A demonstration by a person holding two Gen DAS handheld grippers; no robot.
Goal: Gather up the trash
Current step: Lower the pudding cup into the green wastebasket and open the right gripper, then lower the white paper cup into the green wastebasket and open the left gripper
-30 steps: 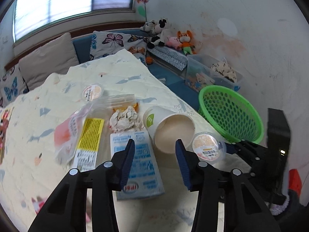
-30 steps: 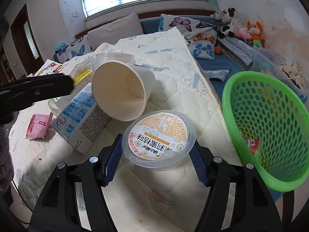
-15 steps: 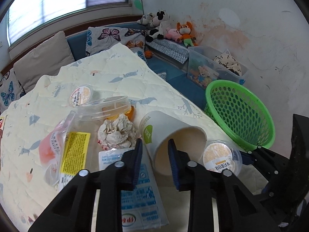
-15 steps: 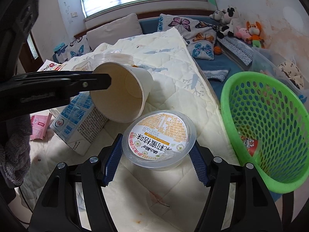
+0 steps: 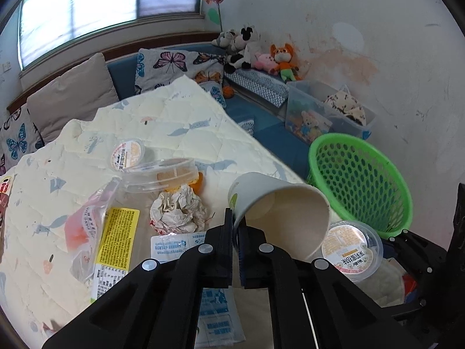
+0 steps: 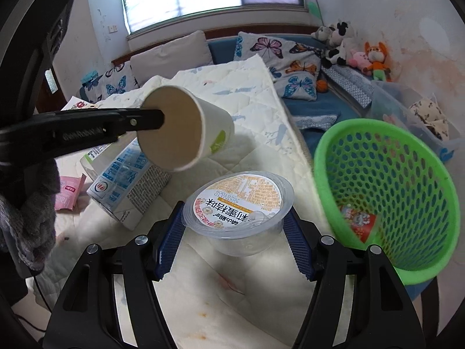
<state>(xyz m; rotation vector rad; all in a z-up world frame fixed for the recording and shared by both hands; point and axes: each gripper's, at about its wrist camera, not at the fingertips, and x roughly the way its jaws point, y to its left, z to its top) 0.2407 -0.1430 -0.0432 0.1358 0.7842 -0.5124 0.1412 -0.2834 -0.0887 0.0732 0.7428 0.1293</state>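
Two grippers are at work over a quilt (image 5: 180, 122) with trash on it. Nearest, the right gripper (image 6: 232, 229) has its fingers pressed on both sides of a clear tub (image 6: 238, 206) with a printed lid, and the tub sits between them above the quilt. The left gripper (image 5: 235, 226) has just been closing, and now its fingers pinch the rim of a paper cup (image 5: 279, 212). One finger is inside the cup and one is outside. The cup is tipped on its side and lifted off the quilt, with its open mouth toward the cameras.

Just beside the cup lies a milk carton (image 6: 128, 180) on its side. A small pink packet (image 6: 66, 196) lies near it. A bit farther are a crumpled paper ball (image 5: 178, 209), a plastic bag (image 5: 96, 226) with a yellow label, a clear box (image 5: 162, 171) and another small tub (image 5: 126, 155).

Off the quilt's edge, to the right, stands a green basket (image 6: 386, 197). A red wrapper (image 6: 357, 221) lies inside it.
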